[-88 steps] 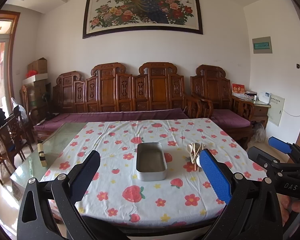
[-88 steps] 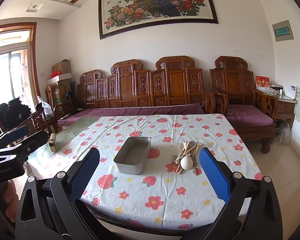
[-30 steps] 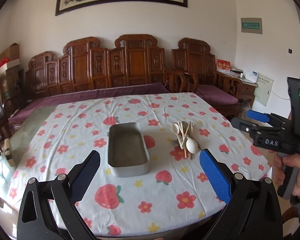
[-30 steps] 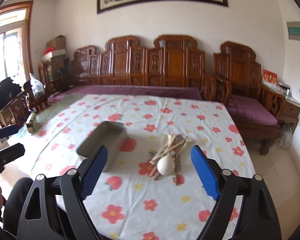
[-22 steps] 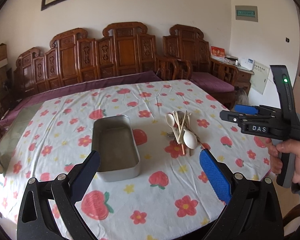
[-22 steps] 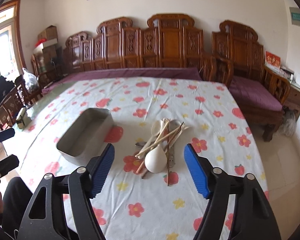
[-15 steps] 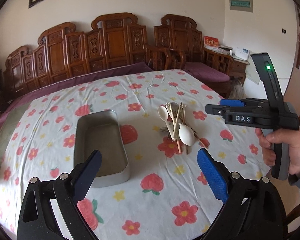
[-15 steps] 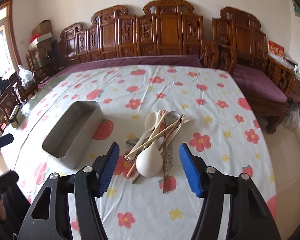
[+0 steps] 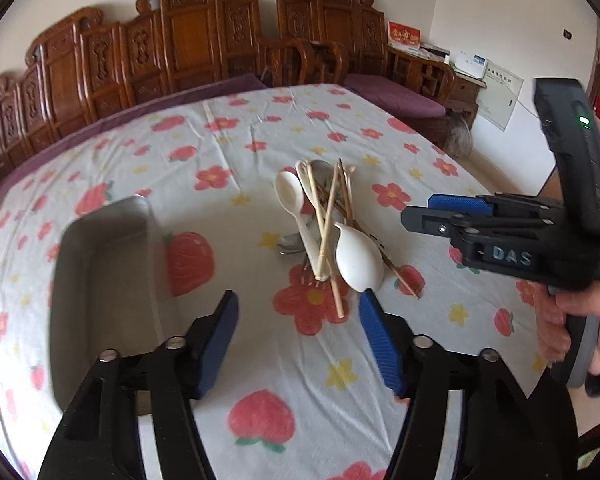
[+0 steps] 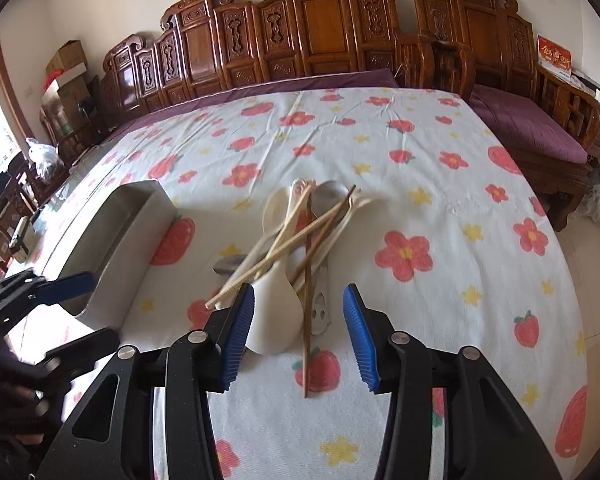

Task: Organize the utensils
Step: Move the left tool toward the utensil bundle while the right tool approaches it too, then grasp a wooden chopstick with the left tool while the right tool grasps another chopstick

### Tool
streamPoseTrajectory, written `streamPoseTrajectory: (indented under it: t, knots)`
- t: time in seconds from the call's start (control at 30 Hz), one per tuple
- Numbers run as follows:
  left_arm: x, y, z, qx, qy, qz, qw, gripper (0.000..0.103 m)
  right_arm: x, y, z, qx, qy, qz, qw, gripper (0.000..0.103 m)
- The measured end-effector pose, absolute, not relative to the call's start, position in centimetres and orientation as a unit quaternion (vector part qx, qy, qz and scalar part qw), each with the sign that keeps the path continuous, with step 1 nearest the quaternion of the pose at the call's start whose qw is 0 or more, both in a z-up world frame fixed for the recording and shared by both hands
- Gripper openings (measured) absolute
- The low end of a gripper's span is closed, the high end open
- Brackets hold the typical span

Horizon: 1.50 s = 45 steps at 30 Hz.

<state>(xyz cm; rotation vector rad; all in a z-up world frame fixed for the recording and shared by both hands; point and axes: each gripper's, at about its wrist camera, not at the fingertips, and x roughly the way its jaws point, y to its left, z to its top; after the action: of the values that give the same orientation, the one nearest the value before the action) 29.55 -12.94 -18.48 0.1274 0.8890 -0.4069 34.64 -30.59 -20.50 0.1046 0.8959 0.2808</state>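
- Right now the right tongs (image 10: 299, 316) hang spread just over the near end of the utensil pile (image 10: 300, 240), pinching nothing.
- Left tongs (image 9: 298, 334) likewise spread, just short of the pile.
- Metal tray (image 9: 100, 264) sits left of the pile on the flowered desk (image 9: 260, 140).

Crossed pale wooden chopsticks (image 10: 284, 246) and a white ceramic soup spoon (image 10: 278, 314) hide most of the grey metal utensils (image 10: 322, 308) beneath, whose kinds stay unclear.
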Motion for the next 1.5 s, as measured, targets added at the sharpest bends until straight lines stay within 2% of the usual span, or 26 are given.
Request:
streamPoseTrajectory:
  t: [0.2,0.3,0.63,0.87,0.93,1.43,1.5]
  knots:
    - [32.4,-15.1,-20.4,0.076,0.448,-0.196,0.869,0.035,35.1,-32.0,-21.1,0.062,0.438,0.128,0.888,0.045]
    - [33.5,-16.2,-20.8,0.086,0.450,-0.198,0.866,0.034,35.3,-32.7,-21.2,0.068,0.439,0.125,0.887,0.045]
    - [36.6,-18.4,-23.0,0.116,0.467,-0.204,0.852,0.016,35.6,-33.4,-21.4,0.077,0.443,0.123,0.885,0.045]
    - [36.8,-19.9,-23.6,0.161,0.466,-0.205,0.846,0.014,35.6,-33.3,-20.8,0.070,0.439,0.121,0.888,0.045]
    - [36.8,-20.0,-23.6,0.163,0.464,-0.206,0.846,0.005,35.6,-33.2,-20.8,0.068,0.439,0.121,0.888,0.045]
    - [32.8,-15.0,-19.6,0.081,0.430,-0.206,0.875,0.004,35.5,-32.1,-21.9,0.060,0.442,0.134,0.885,0.045]
    - [31.8,-14.1,-19.2,0.079,0.422,-0.201,0.880,0.004,35.4,-31.6,-21.8,0.054,0.440,0.140,0.885,0.042]
